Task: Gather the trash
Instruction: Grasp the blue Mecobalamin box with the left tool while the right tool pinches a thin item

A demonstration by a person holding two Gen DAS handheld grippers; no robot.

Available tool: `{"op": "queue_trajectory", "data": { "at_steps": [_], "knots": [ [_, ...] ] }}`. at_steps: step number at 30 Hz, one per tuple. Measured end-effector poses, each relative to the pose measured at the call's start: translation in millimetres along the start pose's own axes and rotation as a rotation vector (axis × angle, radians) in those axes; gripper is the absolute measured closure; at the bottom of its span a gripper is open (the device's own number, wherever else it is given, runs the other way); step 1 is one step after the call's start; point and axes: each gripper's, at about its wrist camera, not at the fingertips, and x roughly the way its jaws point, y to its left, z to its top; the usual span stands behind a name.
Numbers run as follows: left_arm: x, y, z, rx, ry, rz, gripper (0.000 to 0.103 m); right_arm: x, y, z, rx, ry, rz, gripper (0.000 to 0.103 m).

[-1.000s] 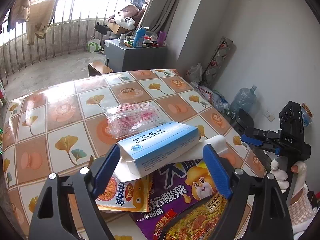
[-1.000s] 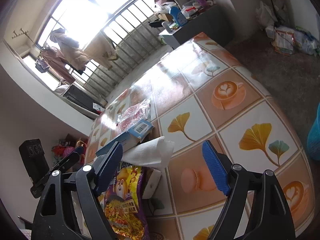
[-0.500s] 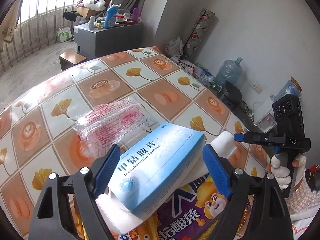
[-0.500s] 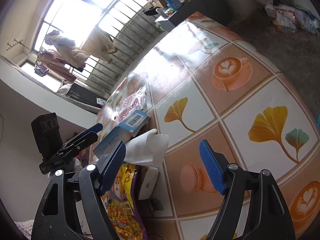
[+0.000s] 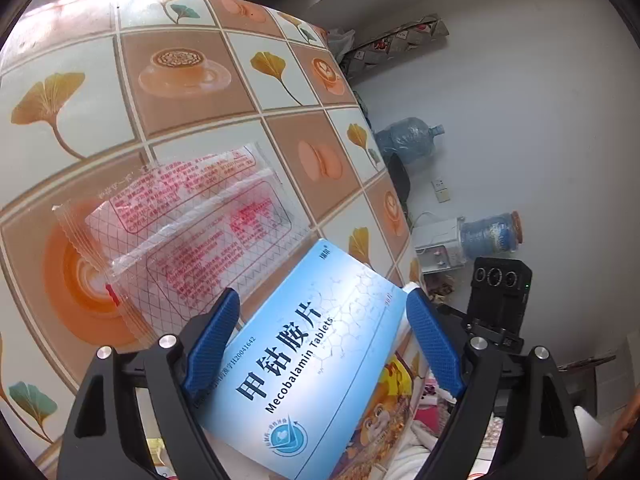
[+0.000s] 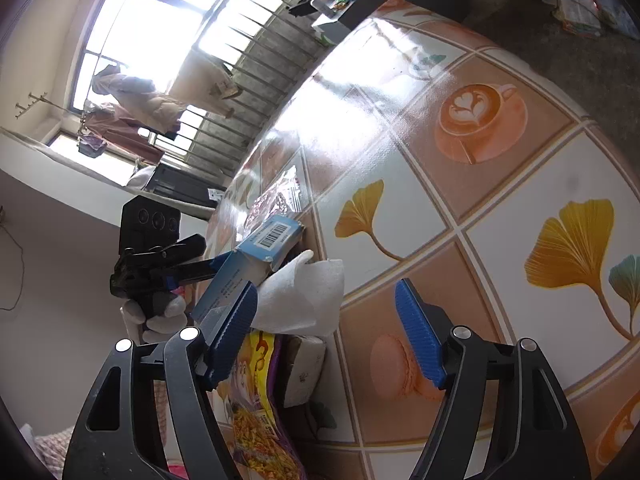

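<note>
The left gripper (image 5: 322, 344) tilts down, jaws spread astride the blue tablet box (image 5: 304, 364) without pressing it. The right gripper (image 6: 326, 332) tilts down, jaws closing over bare bench (image 6: 460, 184). Beyond the box lies a clear wrapper (image 5: 180, 224), mid-bench.

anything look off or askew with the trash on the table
The blue medicine box sits tilted, propped on the white tissue and snack wrappers rather than flat on the table, with the left tool open around it.
</note>
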Motion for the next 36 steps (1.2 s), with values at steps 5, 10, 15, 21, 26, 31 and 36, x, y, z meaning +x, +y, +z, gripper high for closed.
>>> {"op": "queue_trajectory", "data": {
  "at_steps": [5, 10, 15, 21, 26, 31, 36],
  "knots": [
    [-16.6, -16.4, -15.0, 0.035, -0.003, -0.028, 0.020, 1.8, 2.7, -2.4, 0.000, 0.008, 0.007, 0.036],
    [-15.2, -44.3, -39.4, 0.172, 0.010, 0.117, 0.020, 0.1, 3.1, -2.0, 0.006, 0.000, 0.013, 0.039],
    [-4.3, -59.6, -55.7, 0.264, -0.022, 0.293, 0.020, -0.3, 1.1, -2.3, 0.023, -0.004, 0.013, 0.044],
    [10.8, -62.8, -60.3, 0.302, -0.025, 0.422, 0.020, -2.2, -3.0, 1.0, 0.054, -0.023, 0.019, 0.045],
    [12.0, -57.1, -59.5, 0.278, -0.049, 0.436, 0.027, -0.8, -10.1, 7.8, 0.114, -0.041, 0.072, 0.045],
    [6.7, -51.5, -57.9, 0.240, -0.073, 0.425, 0.030, 8.6, -15.7, 14.4, 0.162, -0.043, 0.120, 0.048],
    [3.0, -52.1, -59.5, 0.238, -0.093, 0.438, 0.032, 16.9, -6.9, 13.6, 0.161, -0.042, 0.130, 0.076]
  ]
}}
